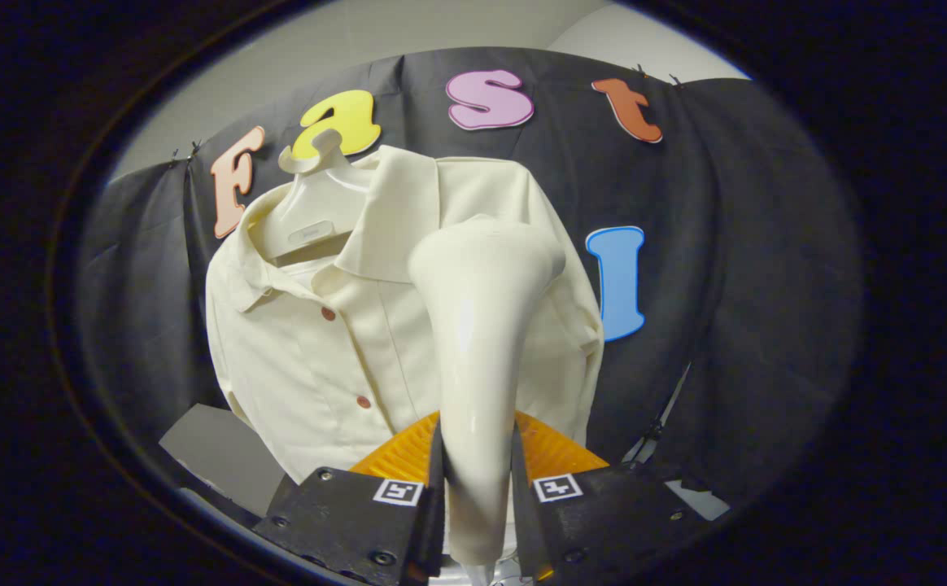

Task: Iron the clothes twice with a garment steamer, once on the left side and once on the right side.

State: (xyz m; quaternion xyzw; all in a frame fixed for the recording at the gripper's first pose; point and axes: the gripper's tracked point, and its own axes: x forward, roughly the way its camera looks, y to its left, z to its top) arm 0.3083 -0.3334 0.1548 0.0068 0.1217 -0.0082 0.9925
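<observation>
A cream button-up shirt (pixel 335 342) with reddish buttons hangs on a white hanger (pixel 315 191) against the booth's black cloth wall. My gripper (pixel 477 456) is shut on the handle of a cream garment steamer (pixel 477 325), both fingers pressing its narrow lower part. The steamer rises straight ahead of the fingers, and its wide head sits over the shirt's right chest, just below the collar. Whether the head touches the cloth I cannot tell. The steamer hides much of the shirt's right half.
A grey box (pixel 221 456) stands low beside the shirt's left hem. A thin dark cord or stand (pixel 669 407) runs down the cloth wall to the right of the shirt.
</observation>
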